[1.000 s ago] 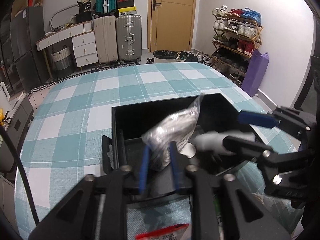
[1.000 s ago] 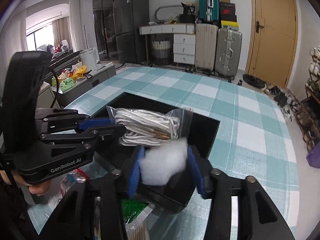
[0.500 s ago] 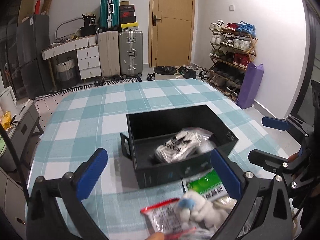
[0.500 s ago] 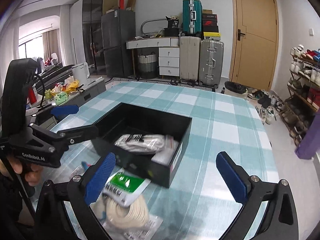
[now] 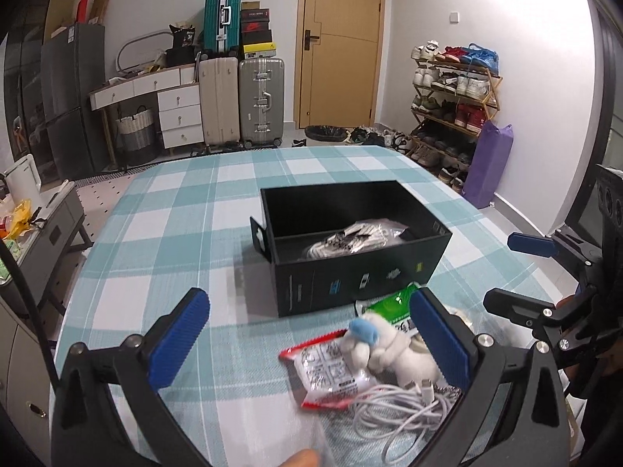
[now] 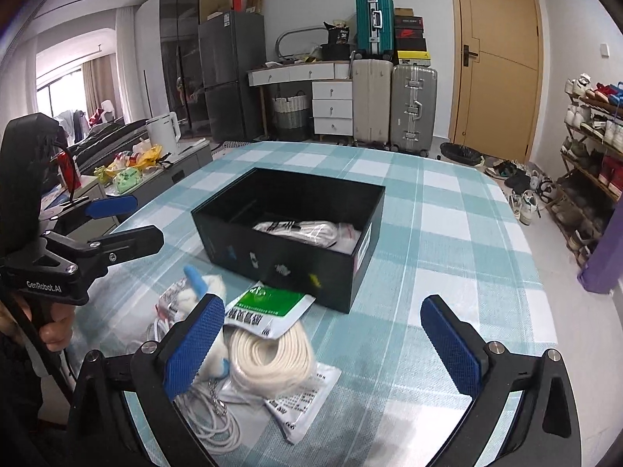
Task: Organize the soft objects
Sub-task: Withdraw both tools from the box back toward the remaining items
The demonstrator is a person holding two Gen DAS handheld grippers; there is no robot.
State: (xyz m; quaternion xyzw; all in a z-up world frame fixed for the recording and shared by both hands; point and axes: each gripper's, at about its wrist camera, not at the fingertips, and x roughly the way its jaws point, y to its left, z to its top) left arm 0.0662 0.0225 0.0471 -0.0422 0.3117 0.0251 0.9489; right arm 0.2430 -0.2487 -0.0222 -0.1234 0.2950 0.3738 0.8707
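Left wrist view: the left gripper (image 5: 307,334) stands released, its blue pads spread wide with nothing pressed between them, above the checked teal-and-white surface (image 5: 175,233). Past it sits the black box (image 5: 362,272), open at the top, near the middle of the surface. Inside the box lies a clear bag of white rope (image 5: 350,239), resting on the box floor toward its right half; the left half of the box shows only dark floor. A second item may lie under or beside the bag, but it is too hidden to tell.

Outside the box, just in front of its near wall, a loose heap of soft things lies on the surface: a green-and-white packet (image 5: 393,305) touching the box's front, a white plush toy with a blue ear (image 5: 385,350), a red-edged printed packet (image 5: 331,369) and a tangle of white cable (image 5: 397,408).

In the right wrist view the right gripper (image 6: 323,346) is likewise released, pads far apart and empty. The same heap sits at its left pad, including a coil of cream cord (image 6: 272,354) partly under the green packet. The box is beyond it, the bag of rope lying against its right inner wall.
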